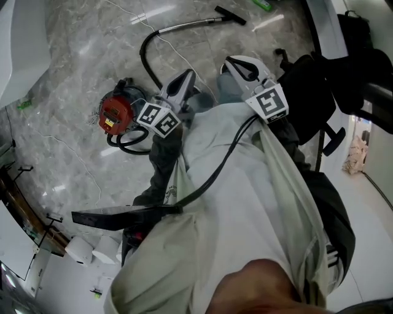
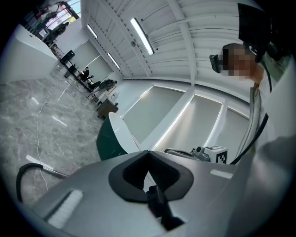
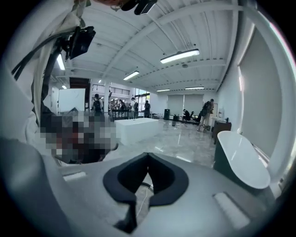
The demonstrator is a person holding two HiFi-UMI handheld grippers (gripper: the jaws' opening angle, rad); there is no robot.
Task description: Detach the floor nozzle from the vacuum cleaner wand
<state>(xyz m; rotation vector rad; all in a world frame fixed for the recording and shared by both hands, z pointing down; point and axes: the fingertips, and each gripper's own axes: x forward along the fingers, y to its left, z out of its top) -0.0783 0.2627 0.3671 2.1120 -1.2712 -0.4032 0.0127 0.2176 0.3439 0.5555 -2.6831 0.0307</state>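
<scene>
While left gripper [image 2: 148,155] and right gripper [image 3: 147,156] fingers touch, the black floor nozzle [image 1: 231,15] caps its wand [image 1: 190,24].

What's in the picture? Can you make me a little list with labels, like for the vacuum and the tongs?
Floor: grey marble-look floor
Vacuum: round red canister vacuum cleaner, on the floor
Wand: shiny metal wand, lying on the floor
Nozzle: flat black floor nozzle, seemingly still on the wand
Tongs: left tongs and right tongs, both shut, empty

Probably a showroom hall: freestanding bathtub [image 3: 241,158], polished marble floor [image 1: 80,73], strip lights [image 3: 179,56] overhead.
</scene>
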